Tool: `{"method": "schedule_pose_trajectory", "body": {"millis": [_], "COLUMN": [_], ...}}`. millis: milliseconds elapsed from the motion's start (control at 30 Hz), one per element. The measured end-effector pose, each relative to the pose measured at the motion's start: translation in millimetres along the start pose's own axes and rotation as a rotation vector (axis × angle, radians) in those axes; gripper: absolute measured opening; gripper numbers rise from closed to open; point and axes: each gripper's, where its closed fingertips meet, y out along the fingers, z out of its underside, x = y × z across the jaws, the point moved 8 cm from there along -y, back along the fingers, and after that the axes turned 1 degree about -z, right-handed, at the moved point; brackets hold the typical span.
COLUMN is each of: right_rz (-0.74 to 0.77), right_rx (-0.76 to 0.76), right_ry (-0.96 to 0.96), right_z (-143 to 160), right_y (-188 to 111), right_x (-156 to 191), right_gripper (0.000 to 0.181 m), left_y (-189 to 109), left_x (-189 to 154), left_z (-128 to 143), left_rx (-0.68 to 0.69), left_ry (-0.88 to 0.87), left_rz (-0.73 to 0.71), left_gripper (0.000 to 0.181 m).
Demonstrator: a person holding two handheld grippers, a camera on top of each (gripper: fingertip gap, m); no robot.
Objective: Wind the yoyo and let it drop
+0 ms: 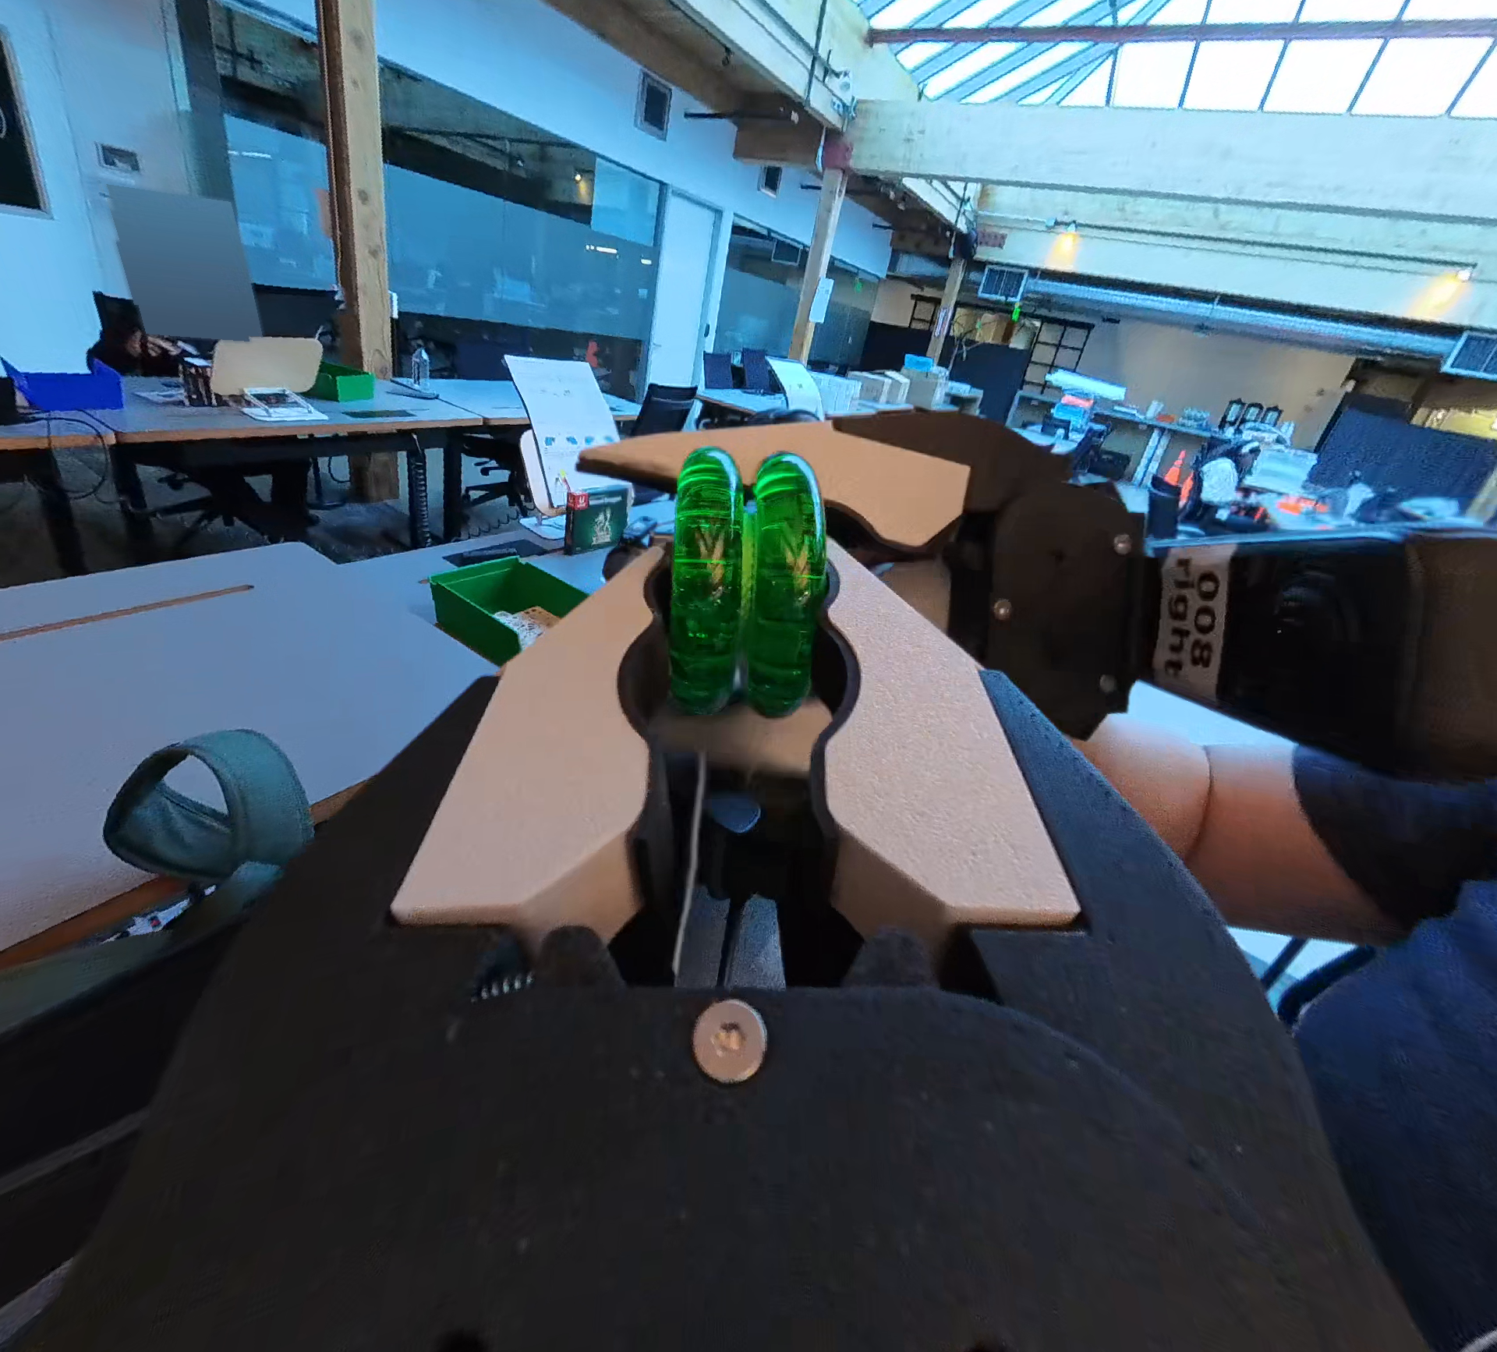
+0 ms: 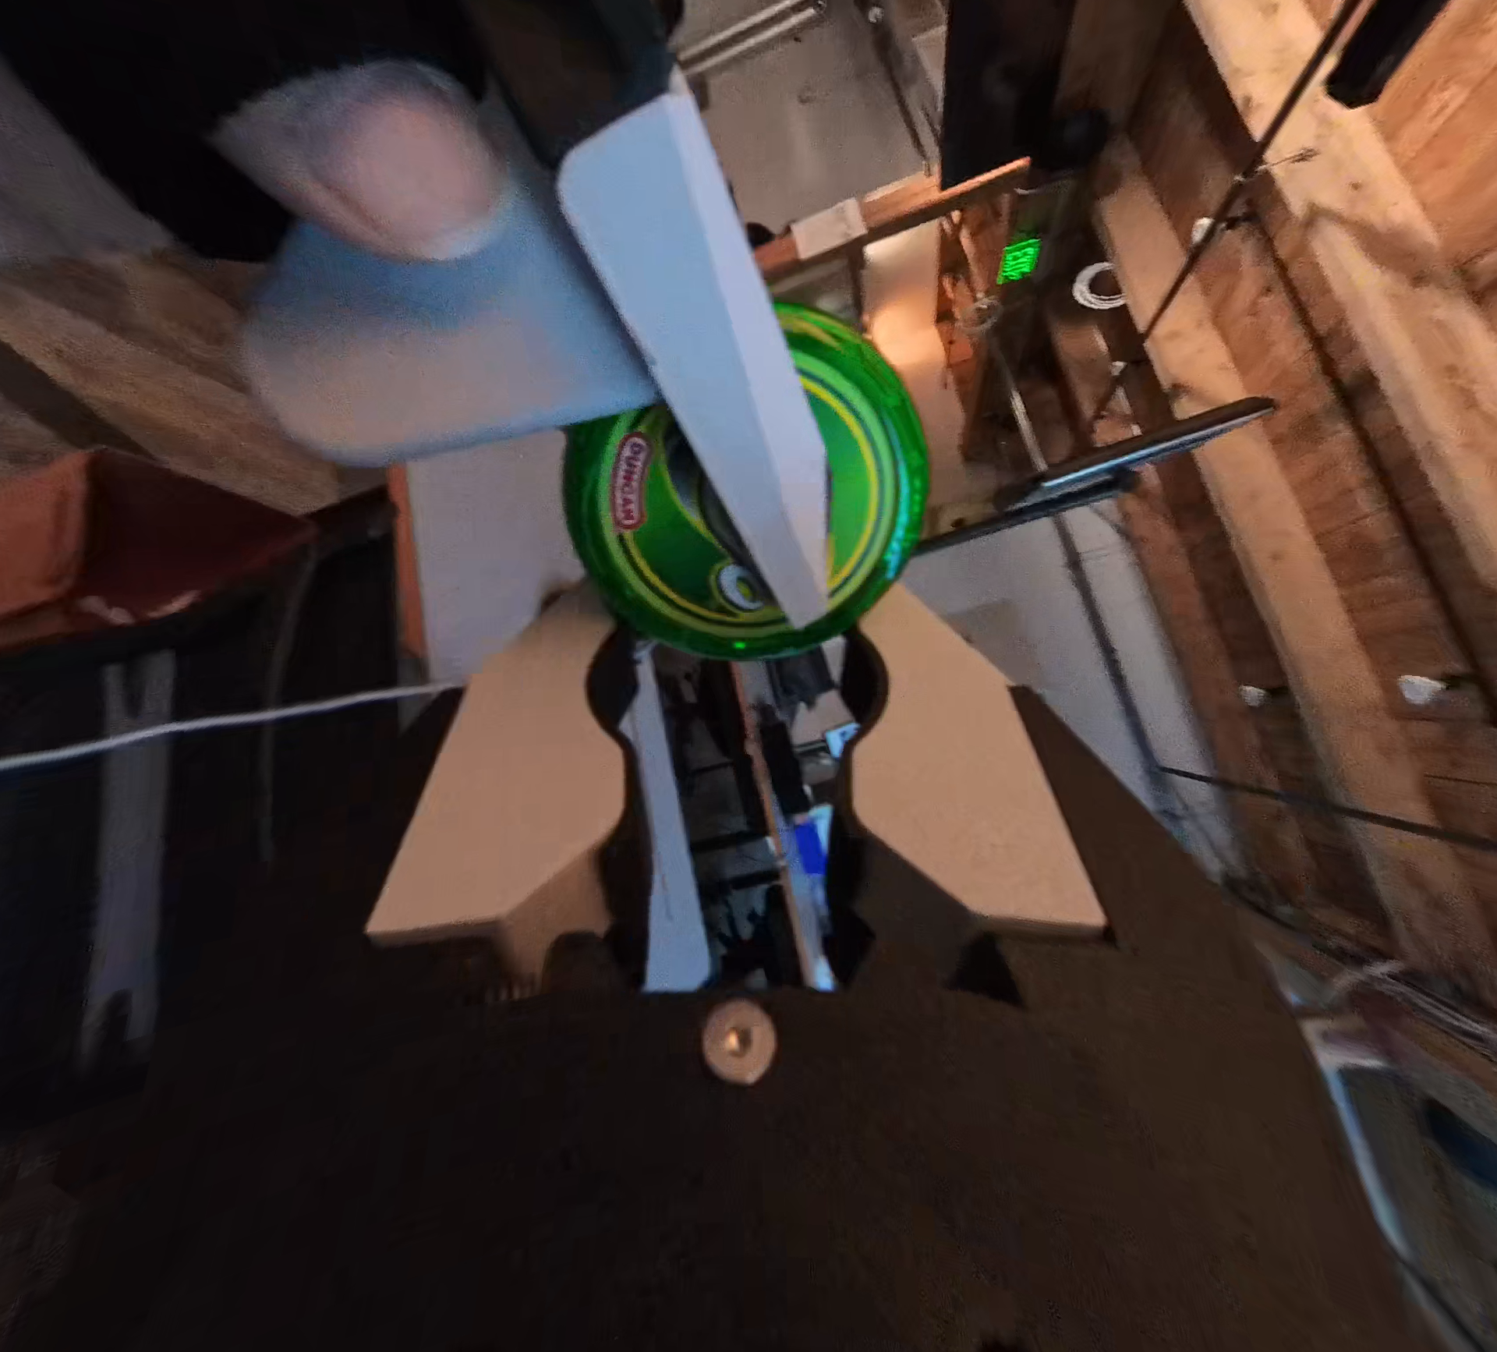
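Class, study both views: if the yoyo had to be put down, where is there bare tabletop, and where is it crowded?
The grey table is bare from its slot line down to the near edge, bordered by the green tray and the strap loop. The far desks are cluttered. Around the yoyo it is tight: both grippers' fingers meet there.
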Motion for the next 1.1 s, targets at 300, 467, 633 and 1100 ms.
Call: {"method": "schedule_pose_trajectory", "body": {"millis": [300,467,633,1100], "right_rz": [-0.183,-0.254,-0.06,-0.1], "right_rx": [0.125,0.019,0.022,-0.071], "right_ry": [-0.253,-0.139,-0.03,0.236], "right_z": [2,5,4,0], "right_y": [-8,-14,-14,-27], "right_x": [-54,-16,-26,-24], "right_gripper": [0.038,0.082,0.073,0.065], "left_y": [5,3,11,11], "left_x": [-7,-4,-9,-16], "left_z": [-1,-2,8,5], "left_rx": [-0.052,-0.059,0.007,0.007], "left_ry": [0.015,-0.001,0.025,0.028], "left_rz": [0.02,0.027,0.045,0.068], "left_gripper": [0.028,0.028,0.029,0.029]}}
